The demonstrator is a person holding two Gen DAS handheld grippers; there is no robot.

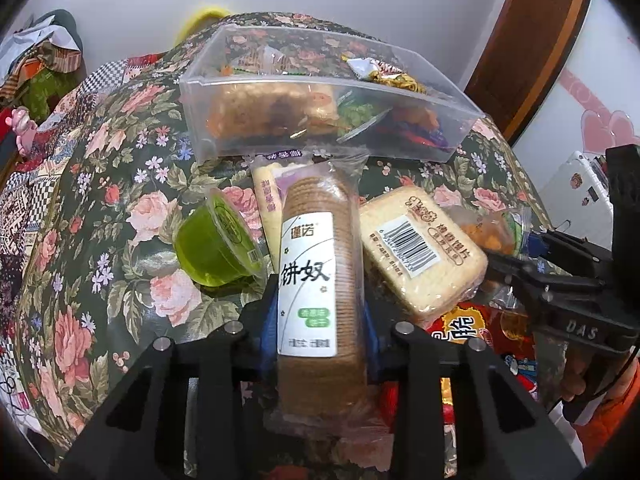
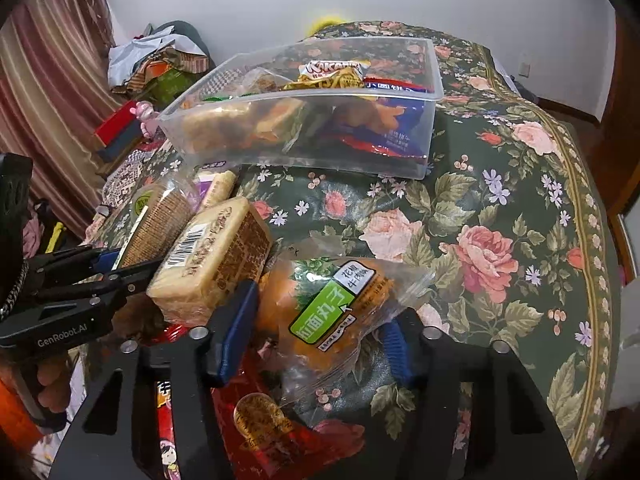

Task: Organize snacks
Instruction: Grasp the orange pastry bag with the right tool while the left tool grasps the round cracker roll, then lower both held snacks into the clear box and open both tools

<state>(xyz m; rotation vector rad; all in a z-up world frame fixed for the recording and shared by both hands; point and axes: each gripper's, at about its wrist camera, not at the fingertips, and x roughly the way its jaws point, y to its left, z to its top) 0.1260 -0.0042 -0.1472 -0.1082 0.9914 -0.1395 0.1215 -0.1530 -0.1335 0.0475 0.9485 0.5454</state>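
From the left wrist: the left tongs (image 1: 320, 316) are pinching a clear sleeve of round biscuits (image 1: 318, 264) with a white label, blue pads pressed to both its sides; the sleeve points away toward the clear plastic bin (image 1: 224, 148) at the far side of the floral worktop (image 1: 96, 184); the bin already holds a heap of wrapped snacks; a green jelly cup (image 1: 218, 242) lies tipped on its side just left of the sleeve; a slim cream-coloured packet (image 1: 268, 208) pokes out between them; to the right sits a wrapped block of toast slices (image 1: 420, 248) with its barcode facing up, resting on a red packet (image 1: 472, 328); the right tongs (image 1: 532, 248) come in from the right edge, near an orange snack bag (image 1: 488, 232).

From the right wrist: the right tongs (image 2: 316, 332) are spread around the orange snack bag (image 2: 332, 308) with its green label, one blue pad against its left side, the other just apart on the right; the bag lies on the worktop (image 2: 500, 220), touching the toast slices (image 2: 216, 256); the left tongs (image 2: 116, 264) hold the biscuits (image 2: 160, 220) at the left; the bin (image 2: 420, 168) stands farther back; red packets (image 2: 280, 432) lie below the tongs.
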